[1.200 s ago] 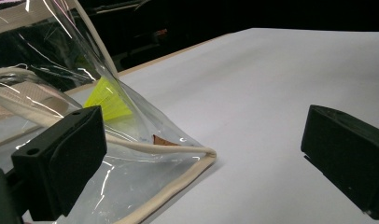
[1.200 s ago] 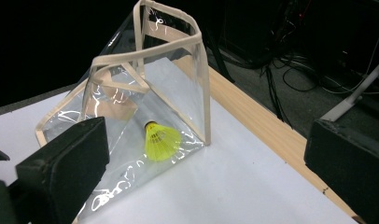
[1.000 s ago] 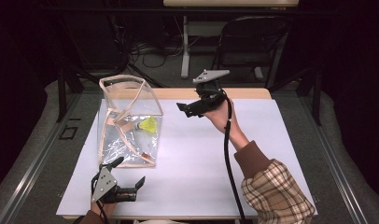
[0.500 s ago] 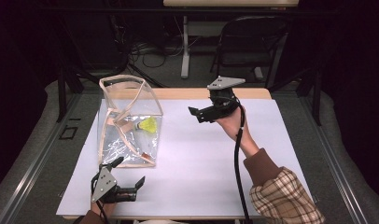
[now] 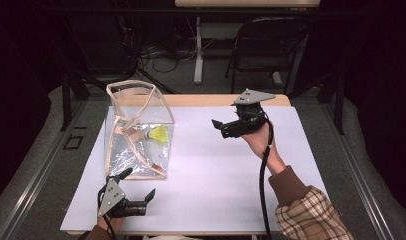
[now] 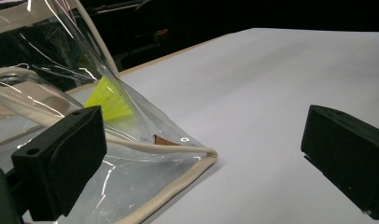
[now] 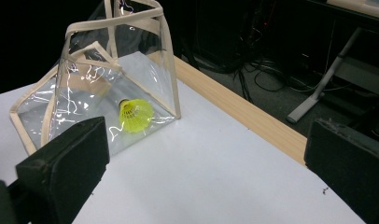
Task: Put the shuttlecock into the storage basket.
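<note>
Clear plastic bag (image 5: 136,132) holding a yellow shuttlecock (image 5: 160,134) looks light, floppy and slippery; grip its stiffer beige edging. Both left gripper (image 5: 138,192) and right gripper (image 5: 218,127) have jaws spread, empty.

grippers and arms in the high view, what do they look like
Each tool is black with two blocky black jaws and a grey three-cornered plate on top. The right tool trails a black cable along a brown cuff and plaid sleeve. The left tool has a thinner black cable.
</note>
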